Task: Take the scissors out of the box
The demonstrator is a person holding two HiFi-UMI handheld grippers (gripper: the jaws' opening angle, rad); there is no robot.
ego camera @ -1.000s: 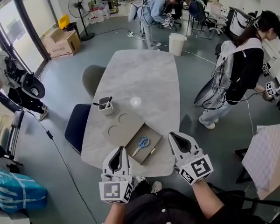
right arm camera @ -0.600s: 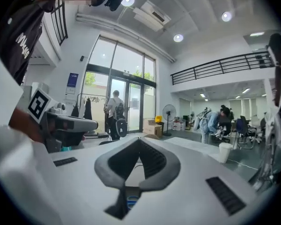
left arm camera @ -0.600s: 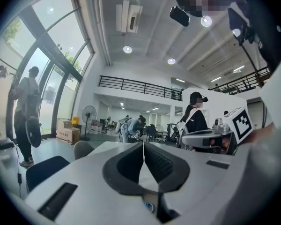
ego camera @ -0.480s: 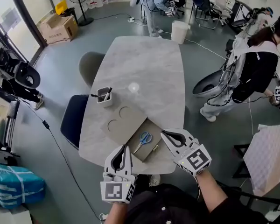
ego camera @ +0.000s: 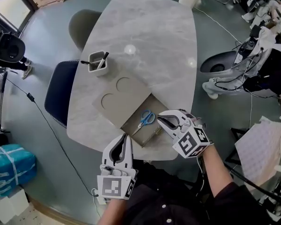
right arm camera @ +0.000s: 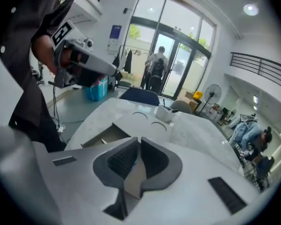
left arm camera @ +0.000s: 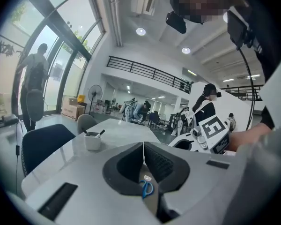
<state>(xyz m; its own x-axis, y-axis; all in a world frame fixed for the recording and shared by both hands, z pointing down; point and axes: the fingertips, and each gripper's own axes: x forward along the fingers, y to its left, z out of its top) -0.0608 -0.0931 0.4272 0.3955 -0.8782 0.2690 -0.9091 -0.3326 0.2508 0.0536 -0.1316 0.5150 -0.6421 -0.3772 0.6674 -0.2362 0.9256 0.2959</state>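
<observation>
Blue-handled scissors [ego camera: 145,118] lie in the pulled-out drawer [ego camera: 135,131] of a flat grey cardboard box [ego camera: 119,97] near the marble table's [ego camera: 150,41] front edge. In the left gripper view the scissors [left arm camera: 146,189] show low down, below the meeting jaw tips. My right gripper [ego camera: 160,120] hovers just right of the scissors, over the drawer's right edge; its jaws are opening by a narrow slit [right arm camera: 138,139], with nothing between them. My left gripper [ego camera: 125,138] sits at the table's near edge, just in front of the drawer, shut and empty [left arm camera: 143,144].
A grey pen cup [ego camera: 98,62] stands left of the box. A small gold object [ego camera: 155,132] lies in the drawer. A dark blue chair [ego camera: 58,95] and a grey chair [ego camera: 84,25] stand along the table's left side. A person [ego camera: 271,64] stands to the right.
Both grippers have come down toward the table. The right one rolled and moved left to the drawer beside the scissors. The head view tilted further down.
</observation>
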